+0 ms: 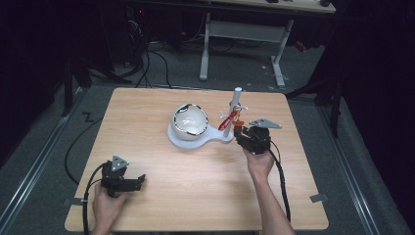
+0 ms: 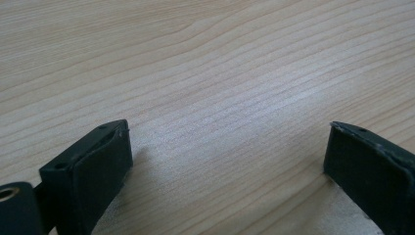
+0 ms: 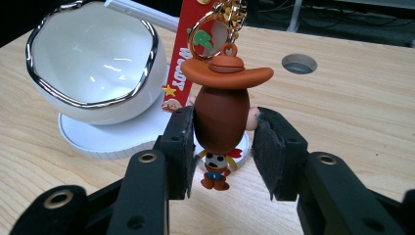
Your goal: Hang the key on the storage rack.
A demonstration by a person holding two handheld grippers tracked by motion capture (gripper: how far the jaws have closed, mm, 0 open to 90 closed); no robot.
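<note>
Cowboy figurine [image 3: 221, 120], a small keychain toy with a brown head and a wide orange hat, hangs upside-down-looking from a gold ring and clasp [image 3: 226, 14] beside a red strap [image 3: 185, 54] printed with letters and a star. In the right gripper view the right gripper [image 3: 222, 147] has its two black jaws on either side of the figurine's head; the left pad touches it, while the right pad sits against a small pink bit at the side of the head, so the jaws are closed around the toy at a narrow width. Behind it stands a white bowl [image 3: 93, 63] with a shiny silver rim, tilted on a round white base [image 3: 105, 137] that rests on the wooden bench [image 3: 352, 107]. A round hole [image 3: 299, 63] is set in the bench top farther back.

From the high view, the right gripper [image 1: 238, 130] is held by the person's right hand [image 1: 259, 164] just beside a white post [image 1: 236, 100] that rises from the base's arm, with the red strap [image 1: 226, 120] dangling from it. The bowl [image 1: 190, 121] sits near the bench's middle.

The left gripper [image 1: 141, 179] rests low at the near left of the bench [image 1: 161, 196], well apart from the stand, in the left hand [image 1: 105, 205]. In the left gripper view its jaws stand wide apart over bare wood [image 2: 220, 73], holding nothing.
</note>
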